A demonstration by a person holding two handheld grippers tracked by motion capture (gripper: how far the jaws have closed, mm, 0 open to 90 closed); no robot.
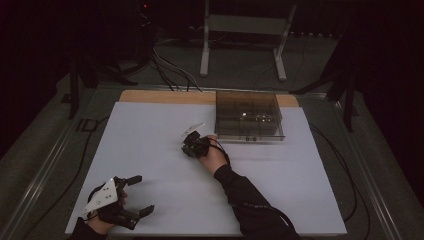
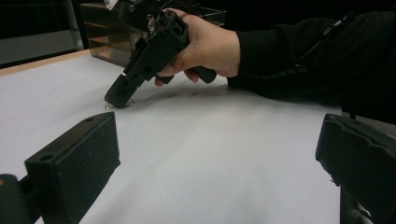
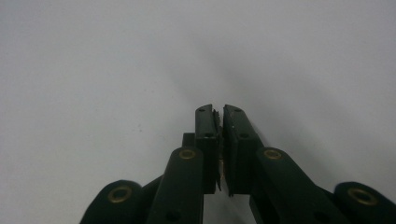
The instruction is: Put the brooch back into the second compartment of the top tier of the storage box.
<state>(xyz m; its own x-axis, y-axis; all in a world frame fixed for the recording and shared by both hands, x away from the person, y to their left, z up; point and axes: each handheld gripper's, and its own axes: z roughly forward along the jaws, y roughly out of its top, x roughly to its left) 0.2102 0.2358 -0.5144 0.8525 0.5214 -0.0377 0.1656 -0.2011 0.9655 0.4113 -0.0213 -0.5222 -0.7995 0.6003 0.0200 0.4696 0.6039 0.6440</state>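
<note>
Right gripper (image 1: 188, 148) is pointing its tips down at the white table (image 1: 150, 130), near the middle. Its jaws are squeezing almost together, with only a thin crack between them. Something tiny and shiny (image 2: 110, 106) is lying on the table right at its tips; I cannot tell what it is, or if the jaws are holding it. Just to the far right, a clear box (image 1: 249, 116) with little compartments is sitting. Left gripper (image 1: 136, 196) is resting at the near left corner, well apart, with its jaws standing wide and holding nothing.
</note>
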